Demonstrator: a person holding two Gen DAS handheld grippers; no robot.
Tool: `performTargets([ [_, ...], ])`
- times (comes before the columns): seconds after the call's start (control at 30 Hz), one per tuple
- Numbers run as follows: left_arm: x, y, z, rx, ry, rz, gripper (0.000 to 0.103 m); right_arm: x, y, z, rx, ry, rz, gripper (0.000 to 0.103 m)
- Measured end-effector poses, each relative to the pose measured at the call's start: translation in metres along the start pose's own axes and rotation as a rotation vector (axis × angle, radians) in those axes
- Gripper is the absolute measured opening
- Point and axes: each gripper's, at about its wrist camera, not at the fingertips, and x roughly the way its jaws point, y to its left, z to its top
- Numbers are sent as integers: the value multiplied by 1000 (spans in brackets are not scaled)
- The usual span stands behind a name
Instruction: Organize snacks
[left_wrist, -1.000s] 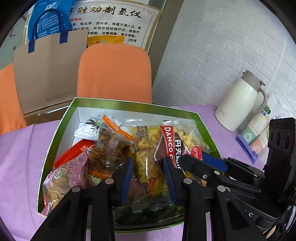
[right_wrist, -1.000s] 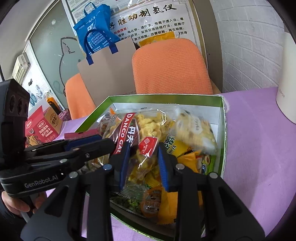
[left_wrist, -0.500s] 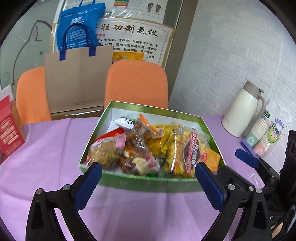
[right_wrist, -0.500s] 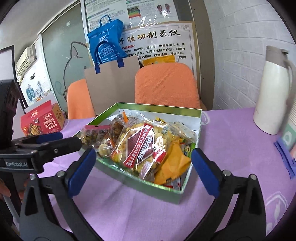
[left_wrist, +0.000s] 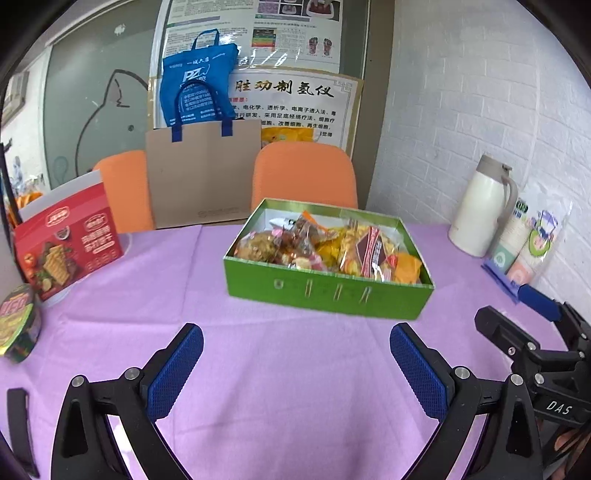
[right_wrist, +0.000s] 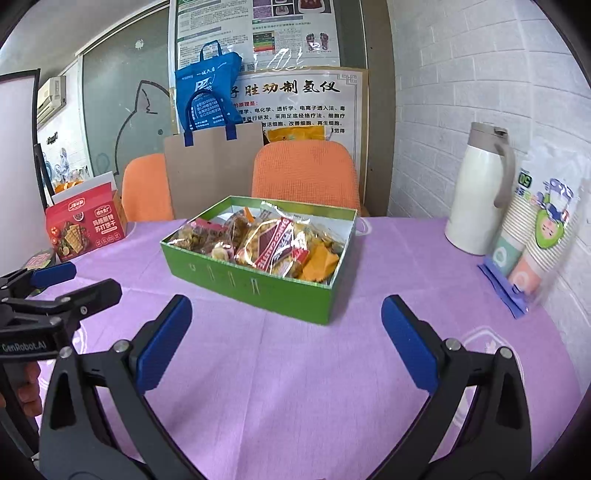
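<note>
A purple-clothed surface (left_wrist: 288, 369) fills both views. Near its middle sits an open green box (left_wrist: 325, 291) heaped with snack packets (right_wrist: 273, 243). A white jug (right_wrist: 476, 195) stands at the right by sleeved paper cups (right_wrist: 543, 236); a red cracker box (left_wrist: 70, 243) stands left. The left claw (left_wrist: 295, 365) and right claw (right_wrist: 286, 339) both hang spread wide and empty, short of the box. What looks like a noodle cup (left_wrist: 16, 325) sits blurred at far left.

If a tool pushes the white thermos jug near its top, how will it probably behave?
The white thermos jug stands tall on a narrow base, so a high push would probably tip it rather than slide it. The purple tablecloth may grip the base and add to that. Its smooth body looks slippery; the handle seems a safer hold.
</note>
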Motion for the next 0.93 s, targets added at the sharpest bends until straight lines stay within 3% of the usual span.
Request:
performTargets([
  [0.3, -20, -16, -37, 8, 17, 59, 103, -22, 8, -33, 2, 2, -45, 102],
  [0.93, -33, -2, -48, -5, 11, 109, 103, -31, 16, -37, -9, -3, -68, 102],
])
